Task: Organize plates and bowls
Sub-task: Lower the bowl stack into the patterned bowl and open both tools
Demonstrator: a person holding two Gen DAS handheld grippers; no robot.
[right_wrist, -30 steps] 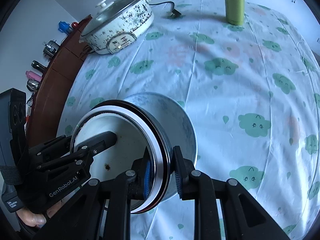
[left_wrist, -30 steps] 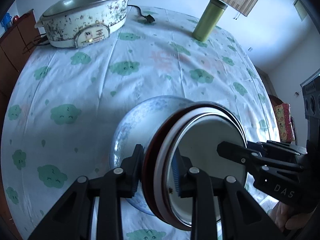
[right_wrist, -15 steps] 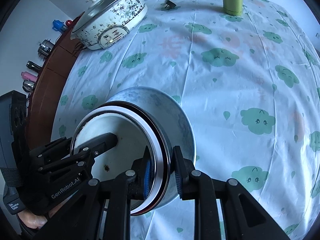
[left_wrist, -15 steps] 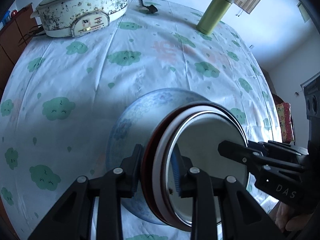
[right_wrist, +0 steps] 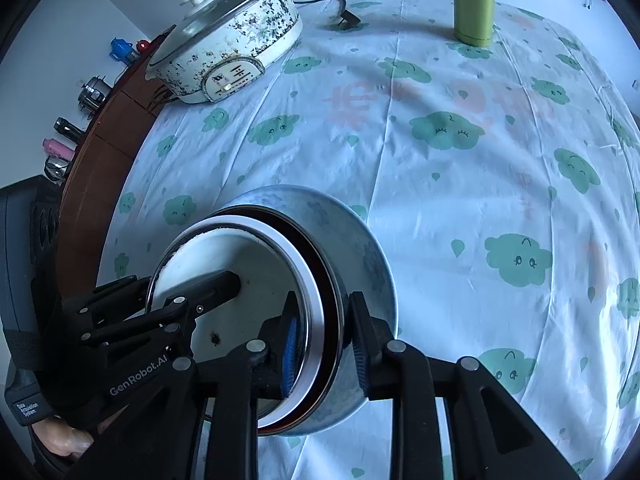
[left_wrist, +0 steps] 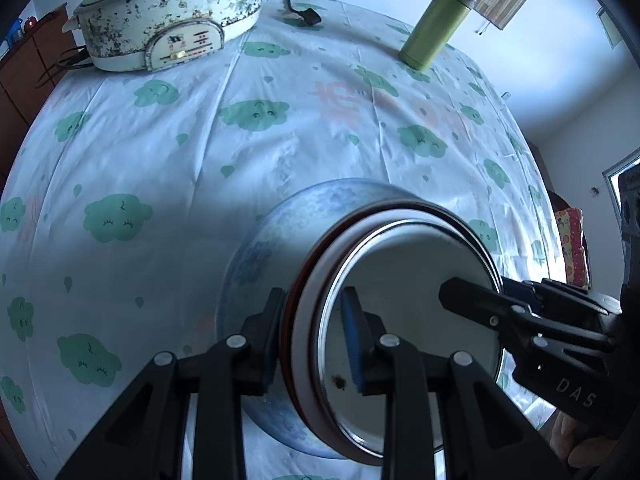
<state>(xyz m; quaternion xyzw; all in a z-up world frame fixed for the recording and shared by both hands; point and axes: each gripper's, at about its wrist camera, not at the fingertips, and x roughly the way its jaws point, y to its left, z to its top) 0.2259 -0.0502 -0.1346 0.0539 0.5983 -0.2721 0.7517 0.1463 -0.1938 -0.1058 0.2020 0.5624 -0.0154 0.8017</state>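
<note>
Two grippers share one load: our left gripper point(left_wrist: 312, 320) clamps the nested bowls' rim at nine o'clock, while our right gripper point(right_wrist: 324, 332) straddles the rim at three o'clock with its jaws easing open, the outer pad just clear. The white enamel bowl point(left_wrist: 408, 300) sits inside the blue patterned bowl point(left_wrist: 260, 256), low over the cloud-print tablecloth point(left_wrist: 160, 160), toward six o'clock. We judge the stack is being set down; next, release both sides gently and lift clear without tipping it.
</note>
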